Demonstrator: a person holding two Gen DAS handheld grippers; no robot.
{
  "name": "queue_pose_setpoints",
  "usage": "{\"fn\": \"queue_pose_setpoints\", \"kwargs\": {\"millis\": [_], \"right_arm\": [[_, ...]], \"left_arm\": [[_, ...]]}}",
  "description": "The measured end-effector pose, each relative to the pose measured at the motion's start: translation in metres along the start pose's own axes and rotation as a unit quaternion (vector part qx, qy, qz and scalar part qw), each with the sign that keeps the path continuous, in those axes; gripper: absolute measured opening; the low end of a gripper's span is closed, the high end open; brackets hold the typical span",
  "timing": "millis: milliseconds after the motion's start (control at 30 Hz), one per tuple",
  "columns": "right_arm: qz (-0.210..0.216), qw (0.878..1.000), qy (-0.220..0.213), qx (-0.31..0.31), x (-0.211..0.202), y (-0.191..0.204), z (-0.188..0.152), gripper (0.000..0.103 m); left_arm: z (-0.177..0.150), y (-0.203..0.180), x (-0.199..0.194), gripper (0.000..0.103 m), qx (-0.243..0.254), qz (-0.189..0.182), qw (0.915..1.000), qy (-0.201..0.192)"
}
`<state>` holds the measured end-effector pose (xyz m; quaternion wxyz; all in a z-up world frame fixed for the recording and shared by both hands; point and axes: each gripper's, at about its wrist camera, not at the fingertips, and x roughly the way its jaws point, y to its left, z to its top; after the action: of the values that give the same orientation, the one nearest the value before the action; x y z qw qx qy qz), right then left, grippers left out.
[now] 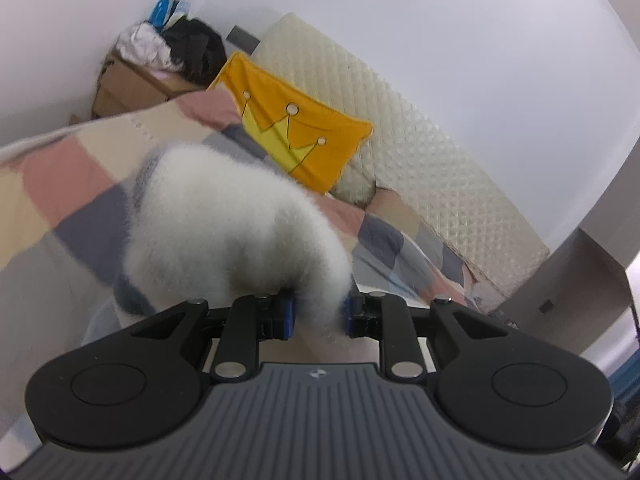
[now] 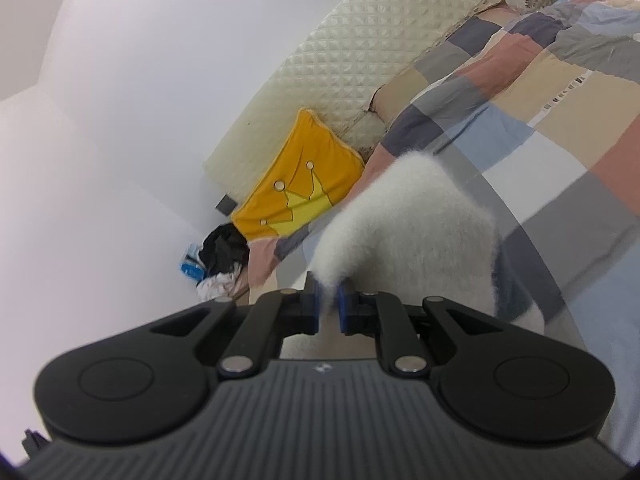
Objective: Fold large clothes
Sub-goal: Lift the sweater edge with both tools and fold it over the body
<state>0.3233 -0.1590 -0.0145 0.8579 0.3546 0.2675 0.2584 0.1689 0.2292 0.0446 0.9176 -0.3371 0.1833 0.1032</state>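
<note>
A fluffy white garment with a dark blue-grey band (image 1: pixel 224 220) hangs lifted above the checked bed cover. My left gripper (image 1: pixel 319 314) is shut on a fold of its white fabric, blue pads pressing it from both sides. In the right wrist view the same white garment (image 2: pixel 420 232) hangs in front of my right gripper (image 2: pixel 328 304), whose blue pads are shut on a bunched edge of it. Most of the garment's shape is hidden by blur and bunching.
A checked bed cover (image 1: pixel 72 176) in pink, beige, grey and blue lies below; it also shows in the right wrist view (image 2: pixel 560 128). An orange crown cushion (image 1: pixel 296 128) leans on a quilted cream headboard (image 1: pixel 420 152). A cardboard box (image 1: pixel 120 88) with piled clothes stands in the corner.
</note>
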Motion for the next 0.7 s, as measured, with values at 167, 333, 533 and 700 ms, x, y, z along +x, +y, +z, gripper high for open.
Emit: {"fn": "queue_pose_setpoints", "kwargs": {"millis": [167, 333, 533, 700], "right_arm": [[-0.002, 0.999, 0.033, 0.000, -0.046, -0.016, -0.041, 0.013], [-0.040, 0.996, 0.079, 0.002, -0.091, -0.037, -0.091, 0.013], [-0.072, 0.989, 0.119, 0.055, -0.103, -0.059, -0.121, 0.013], [-0.084, 0.983, 0.111, 0.116, -0.070, -0.074, -0.109, 0.013]], "left_arm": [[-0.051, 0.034, -0.048, 0.025, -0.016, 0.008, 0.9994, 0.028], [-0.111, 0.075, -0.087, 0.026, -0.073, 0.024, 0.9942, 0.076], [-0.134, 0.103, -0.089, 0.027, -0.117, 0.023, 0.9884, 0.093], [-0.117, 0.097, -0.052, 0.029, -0.125, 0.032, 0.9871, 0.094]]}}
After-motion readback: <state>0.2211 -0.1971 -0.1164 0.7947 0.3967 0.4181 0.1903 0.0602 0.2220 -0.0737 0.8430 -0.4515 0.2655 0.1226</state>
